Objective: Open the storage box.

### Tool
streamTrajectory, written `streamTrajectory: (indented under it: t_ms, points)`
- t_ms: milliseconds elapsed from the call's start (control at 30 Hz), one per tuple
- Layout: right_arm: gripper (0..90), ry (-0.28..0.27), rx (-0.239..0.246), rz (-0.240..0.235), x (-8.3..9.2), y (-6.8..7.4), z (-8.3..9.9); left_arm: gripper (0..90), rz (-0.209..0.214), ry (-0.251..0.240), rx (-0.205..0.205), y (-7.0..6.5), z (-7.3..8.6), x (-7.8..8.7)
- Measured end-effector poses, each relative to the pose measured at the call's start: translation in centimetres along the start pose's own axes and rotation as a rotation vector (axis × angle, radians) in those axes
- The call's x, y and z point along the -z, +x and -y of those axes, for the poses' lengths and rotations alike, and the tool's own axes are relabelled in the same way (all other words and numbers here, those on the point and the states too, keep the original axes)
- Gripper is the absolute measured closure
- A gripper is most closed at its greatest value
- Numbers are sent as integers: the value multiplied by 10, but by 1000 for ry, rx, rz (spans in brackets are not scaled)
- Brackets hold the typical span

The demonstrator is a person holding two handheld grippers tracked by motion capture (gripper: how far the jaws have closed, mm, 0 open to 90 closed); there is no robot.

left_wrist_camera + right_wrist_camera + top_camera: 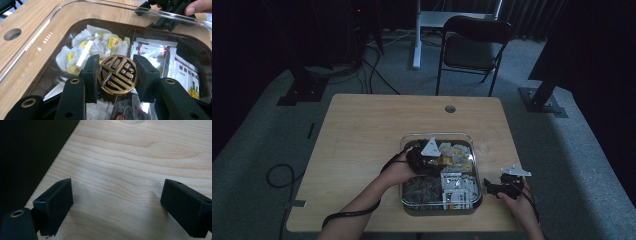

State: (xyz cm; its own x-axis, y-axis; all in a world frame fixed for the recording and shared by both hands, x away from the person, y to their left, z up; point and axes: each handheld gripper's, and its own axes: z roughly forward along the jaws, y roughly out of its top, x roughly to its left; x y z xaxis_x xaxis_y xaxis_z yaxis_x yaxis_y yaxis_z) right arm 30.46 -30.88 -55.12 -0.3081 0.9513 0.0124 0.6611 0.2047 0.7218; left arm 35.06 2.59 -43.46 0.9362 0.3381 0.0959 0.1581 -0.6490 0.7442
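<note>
High view: the left gripper (424, 156) hangs over a clear-lidded compartment box (476, 165) near the desk's (362, 130) front edge, its load hidden. Left gripper view: its jaws clamp a round gold-and-black knob (117, 74) on the lid, above yellow-and-white sachets (92, 47) and printed packets (160, 53). The right gripper (502, 186) rests by the desk's front right corner; the right gripper view shows its jaws spread wide over bare wood.
</note>
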Motion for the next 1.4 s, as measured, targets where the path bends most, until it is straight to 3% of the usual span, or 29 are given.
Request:
streamTrajectory:
  t_ms: [867, 1400]
  points:
    - [101, 0, 1, 0, 0, 0, 0, 591, -100, 0, 82, 33, 30, 46]
    - [101, 1, -1, 0, 0, 0, 0, 591, -179, 23, 152, 52, 63, 75]
